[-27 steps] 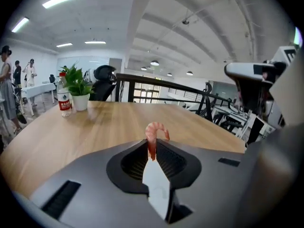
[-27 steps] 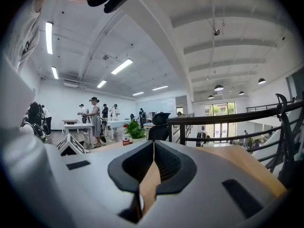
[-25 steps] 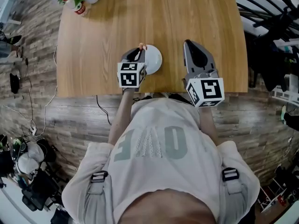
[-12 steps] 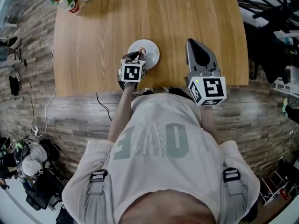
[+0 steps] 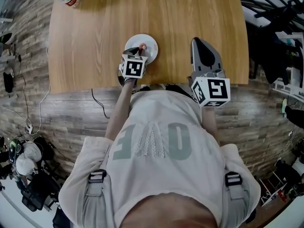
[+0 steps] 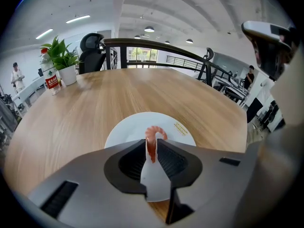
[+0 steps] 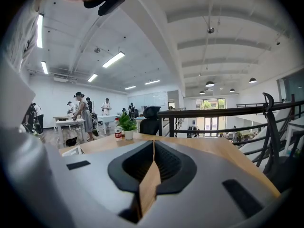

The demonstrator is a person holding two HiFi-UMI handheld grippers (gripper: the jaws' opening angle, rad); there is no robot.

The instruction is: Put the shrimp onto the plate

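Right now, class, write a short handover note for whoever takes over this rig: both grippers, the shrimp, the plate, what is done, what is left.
Left gripper: fingers opening, shrimp pinched between them, over the white plate.
Right gripper: fingers shut, empty, idle at the table's near edge.
Done: shrimp brought over the plate.
Left: release it onto the plate, then pull the left gripper back.

Seemingly pinched the shrimp (image 6: pixel 155 131) upright between the opening jaws of the left gripper (image 6: pixel 151 143), over the white plate (image 6: pixel 123 132) on the wooden table (image 6: pixel 71 113).
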